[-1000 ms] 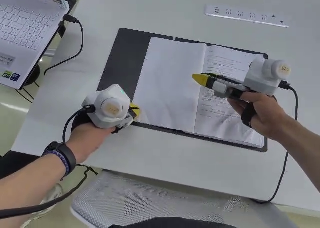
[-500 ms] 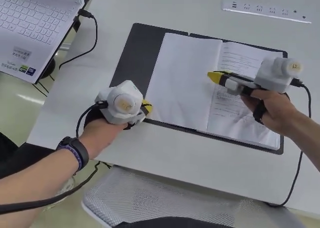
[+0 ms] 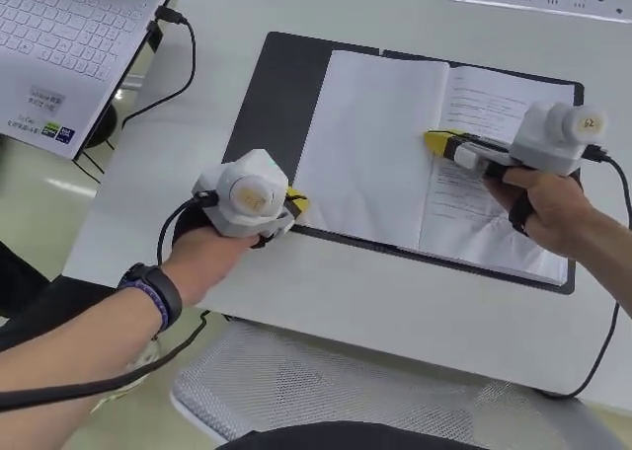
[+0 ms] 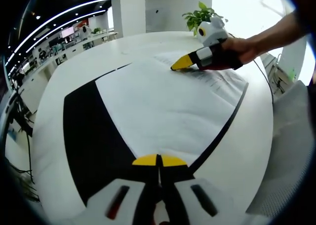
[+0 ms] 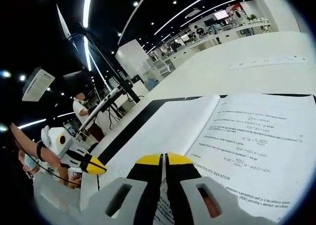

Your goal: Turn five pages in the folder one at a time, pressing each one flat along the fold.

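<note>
Black open folder (image 3: 269, 105) lies flat on white counter (image 3: 375, 302); blank white page (image 3: 370, 144) left of its fold, printed page (image 3: 494, 193) right of it. Right gripper (image 3: 434, 142): jaws pressed together, tip on printed page just beside fold. Left gripper (image 3: 294, 205): jaws together too, nothing btwn, at folder's near-left edge.

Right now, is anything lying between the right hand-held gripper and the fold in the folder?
Nothing visible does. The right hand-held gripper points at the printed page right beside the fold; the left hand-held gripper sits at the near edge of the folder.
</note>
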`<state>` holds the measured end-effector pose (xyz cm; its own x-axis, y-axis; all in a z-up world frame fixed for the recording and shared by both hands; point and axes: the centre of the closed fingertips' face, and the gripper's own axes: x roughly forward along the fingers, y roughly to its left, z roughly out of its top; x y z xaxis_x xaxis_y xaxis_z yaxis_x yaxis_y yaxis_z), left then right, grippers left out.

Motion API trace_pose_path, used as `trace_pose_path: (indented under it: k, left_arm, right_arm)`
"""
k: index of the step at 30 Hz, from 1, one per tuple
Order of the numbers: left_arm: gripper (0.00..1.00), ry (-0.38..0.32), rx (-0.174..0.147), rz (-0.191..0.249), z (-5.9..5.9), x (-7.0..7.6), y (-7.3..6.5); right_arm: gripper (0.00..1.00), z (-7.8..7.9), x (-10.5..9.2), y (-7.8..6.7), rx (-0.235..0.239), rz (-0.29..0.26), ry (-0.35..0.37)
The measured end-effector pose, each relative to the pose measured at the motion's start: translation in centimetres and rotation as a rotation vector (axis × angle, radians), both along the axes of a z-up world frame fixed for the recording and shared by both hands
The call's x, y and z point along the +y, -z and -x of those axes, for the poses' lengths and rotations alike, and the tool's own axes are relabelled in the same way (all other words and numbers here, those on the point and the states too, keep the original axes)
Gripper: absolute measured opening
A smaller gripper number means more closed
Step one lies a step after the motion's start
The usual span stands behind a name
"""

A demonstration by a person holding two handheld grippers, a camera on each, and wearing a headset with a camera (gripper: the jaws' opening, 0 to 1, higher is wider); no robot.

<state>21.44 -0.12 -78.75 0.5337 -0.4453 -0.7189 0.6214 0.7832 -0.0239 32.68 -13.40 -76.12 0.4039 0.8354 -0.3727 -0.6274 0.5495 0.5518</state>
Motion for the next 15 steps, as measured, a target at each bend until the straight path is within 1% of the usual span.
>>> trace_pose_path:
  k: [1, 3, 7, 10, 12, 15]
  left_arm:
    - [0.00, -0.003, 0.000, 0.002, -0.02, 0.02, 0.02]
    - [0.00, -0.030, 0.008, 0.030, -0.11, 0.16, 0.06]
    - [0.00, -0.031, -0.001, 0.026, -0.13, 0.19, 0.17]
    - [0.00, -0.043, 0.007, 0.039, -0.19, 0.24, 0.15]
    - [0.00, -0.042, 0.006, 0.037, -0.17, 0.22, 0.15]
    - [0.00, -0.044, 0.005, 0.037, -0.18, 0.24, 0.17]
  right_arm:
    - [0.00, -0.04, -0.03, 0.03, 0.000, -0.001, 0.002]
    - [0.00, -0.05, -0.03, 0.01, -0.001, -0.002, 0.007]
    - [0.00, -0.06, -0.06, 0.00, -0.005, -0.012, 0.007]
    - [0.00, -0.11, -0.07, 0.02, -0.006, -0.017, 0.001]
    - [0.00, -0.12, -0.04, -0.02, -0.006, -0.019, -0.007]
    - [0.00, -0.23, 0.02, 0.01, -0.021, -0.017, -0.030]
